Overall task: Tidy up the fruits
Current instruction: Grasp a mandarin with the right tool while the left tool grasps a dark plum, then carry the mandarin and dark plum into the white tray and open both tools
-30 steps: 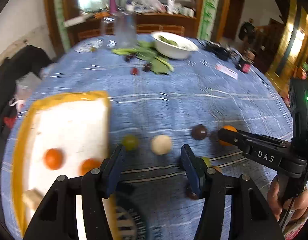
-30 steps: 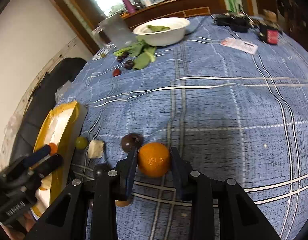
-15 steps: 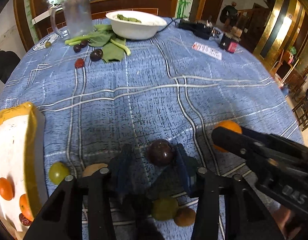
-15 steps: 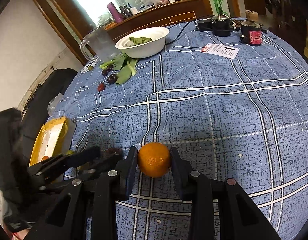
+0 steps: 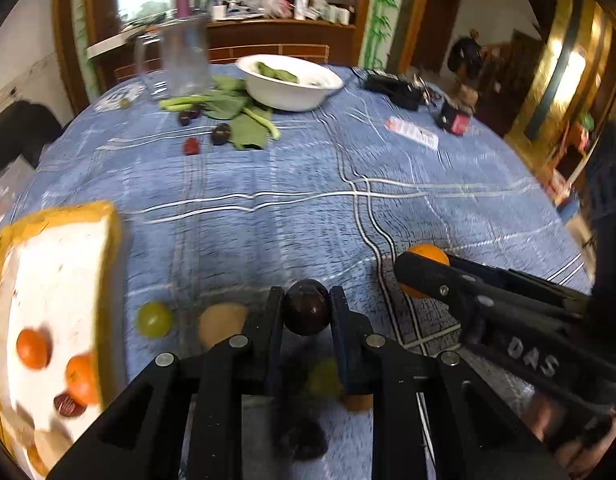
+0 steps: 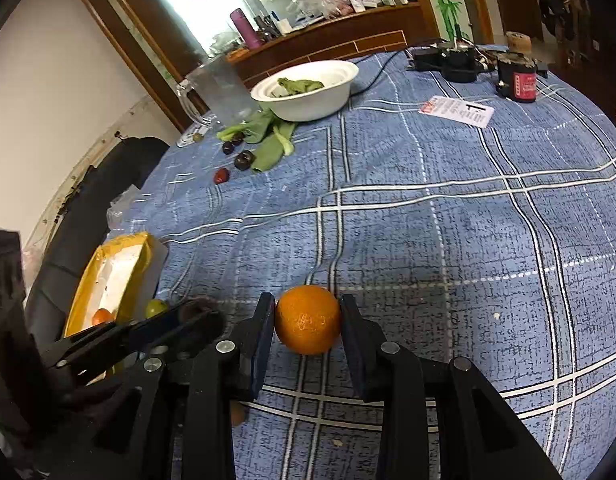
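Note:
My left gripper (image 5: 306, 312) is shut on a dark purple plum (image 5: 307, 306) and holds it above the blue checked cloth. My right gripper (image 6: 308, 320) is shut on an orange (image 6: 308, 319); the orange also shows in the left wrist view (image 5: 426, 255). A yellow-rimmed white tray (image 5: 56, 264) at the left holds small oranges (image 5: 33, 349) and a dark fruit. A green grape (image 5: 154, 319) and a tan fruit (image 5: 220, 320) lie beside the tray. More small fruit lies under my left gripper, partly hidden.
A white bowl (image 5: 292, 96) with greens, leafy stalks (image 5: 244, 120), dark plums (image 5: 220, 134), a red fruit (image 5: 191, 146) and a glass jug (image 5: 184, 60) stand at the far side. Black gadgets (image 6: 448, 60), a red-labelled can (image 6: 518, 82) and a card (image 6: 458, 110) lie far right.
My left gripper swung from the tray to the dark plum, closed on it and lifted it. My right gripper has kept hold of the orange and raised it.

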Demonstrator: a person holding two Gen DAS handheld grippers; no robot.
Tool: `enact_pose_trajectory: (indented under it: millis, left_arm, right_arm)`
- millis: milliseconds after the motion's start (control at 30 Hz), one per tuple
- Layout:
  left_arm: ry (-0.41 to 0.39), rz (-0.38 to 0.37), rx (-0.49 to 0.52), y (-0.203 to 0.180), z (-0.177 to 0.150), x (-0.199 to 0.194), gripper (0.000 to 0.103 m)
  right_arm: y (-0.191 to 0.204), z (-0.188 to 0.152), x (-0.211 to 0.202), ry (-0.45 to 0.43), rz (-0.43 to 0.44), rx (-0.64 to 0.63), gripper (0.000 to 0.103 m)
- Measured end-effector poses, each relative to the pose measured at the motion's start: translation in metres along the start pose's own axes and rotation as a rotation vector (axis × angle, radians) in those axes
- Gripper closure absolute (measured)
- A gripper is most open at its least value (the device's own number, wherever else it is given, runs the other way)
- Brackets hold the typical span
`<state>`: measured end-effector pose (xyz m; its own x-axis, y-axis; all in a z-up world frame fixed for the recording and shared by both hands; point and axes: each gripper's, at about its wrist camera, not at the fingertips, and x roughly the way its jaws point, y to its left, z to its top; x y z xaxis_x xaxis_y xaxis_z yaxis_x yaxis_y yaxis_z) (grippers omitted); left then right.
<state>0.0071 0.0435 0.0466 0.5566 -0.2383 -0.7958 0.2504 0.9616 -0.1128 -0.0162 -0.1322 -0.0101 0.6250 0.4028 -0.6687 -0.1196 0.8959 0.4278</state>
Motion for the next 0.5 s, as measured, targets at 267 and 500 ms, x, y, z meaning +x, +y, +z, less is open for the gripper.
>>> enact_pose_trajectory:
  millis: [267, 500]
  left_arm:
    - [-0.075, 0.034, -0.21, 0.068, -0.031, -0.067, 0.082]
    - [-0.126, 0.206, -0.365, 0.143, -0.074, -0.112, 0.081]
  right_arm:
    - [0.02, -0.008, -0.002, -0.025, -0.003, -0.073, 0.068]
    - [0.043, -0.016, -0.004, -0.024, 0.006, -0.099, 0.068]
